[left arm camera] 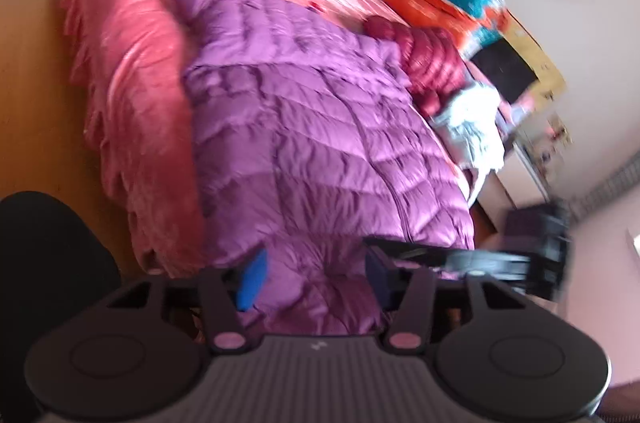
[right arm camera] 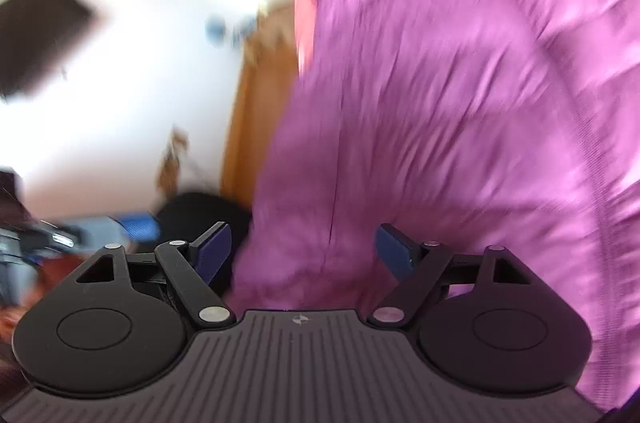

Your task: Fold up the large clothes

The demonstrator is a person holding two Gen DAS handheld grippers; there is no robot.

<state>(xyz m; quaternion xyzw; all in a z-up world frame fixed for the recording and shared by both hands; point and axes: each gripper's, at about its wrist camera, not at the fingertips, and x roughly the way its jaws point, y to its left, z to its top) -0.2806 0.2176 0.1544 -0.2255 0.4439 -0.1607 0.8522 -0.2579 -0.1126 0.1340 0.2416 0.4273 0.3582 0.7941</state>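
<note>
The purple puffer jacket (left arm camera: pixel 320 127) lay spread across the pink bedspread (left arm camera: pixel 128 71), its hem between the parted, unpressing jaws of both left gripper (left arm camera: pixel 316 275) and right gripper (right arm camera: pixel 304 251); probably light, soft and slippery, best pinched along that hem

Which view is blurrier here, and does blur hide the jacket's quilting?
Right wrist view: heavy motion smear, purple jacket stitching streaked, background wall soft. Left wrist view: milder blur, quilting on the jacket readable; fisheye bends the bed edge.
</note>
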